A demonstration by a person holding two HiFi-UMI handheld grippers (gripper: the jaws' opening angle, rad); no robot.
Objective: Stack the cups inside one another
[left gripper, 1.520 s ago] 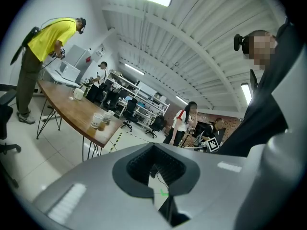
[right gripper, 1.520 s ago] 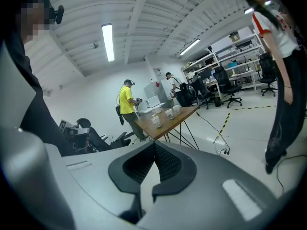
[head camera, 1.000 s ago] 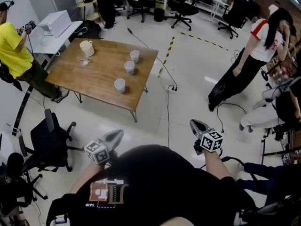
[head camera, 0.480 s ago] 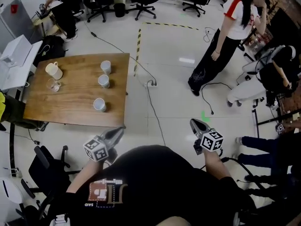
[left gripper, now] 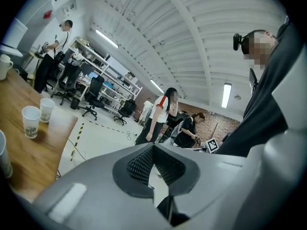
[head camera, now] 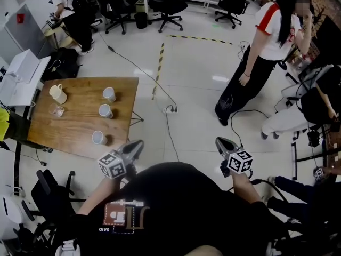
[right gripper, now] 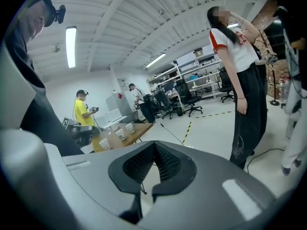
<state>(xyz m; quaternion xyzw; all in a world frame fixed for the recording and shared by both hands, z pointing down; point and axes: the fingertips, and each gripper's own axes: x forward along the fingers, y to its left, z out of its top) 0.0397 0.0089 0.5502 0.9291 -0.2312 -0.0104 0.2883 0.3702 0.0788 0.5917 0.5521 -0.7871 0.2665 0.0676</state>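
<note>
Looking down from the head view, we've got the wooden table (head camera: 74,124) off to the left on the pale floor (head camera: 197,89). The three white cups sit on it in a loose row along its right side: the far cup (head camera: 109,94), the middle cup (head camera: 105,110) and the near cup (head camera: 98,137). All three are upright and standing apart from each other, none inside another. Over on the left part of the table there's also a cream mug (head camera: 57,94), with a small clear glass (head camera: 55,110) just beside it.

Both grippers are held out in front of us, and neither touches a cup. The left gripper (head camera: 137,144) shows just beside the table's near right corner. In the left gripper view its jaws are pressed together with nothing between them, and the cups sit way off at the left edge. The right gripper (head camera: 221,141) is well apart from the table, over bare floor. Its own view shows the jaws closed on each other too, empty, with the table and cups small in the distance behind them.

Rest of the room: a person in a white top with red trim (head camera: 266,41) stands to the right. A power strip (head camera: 170,110) lies on the floor near the table. A striped tape line (head camera: 159,68) runs past it, and there's an office chair (head camera: 168,4) at the far end.
</note>
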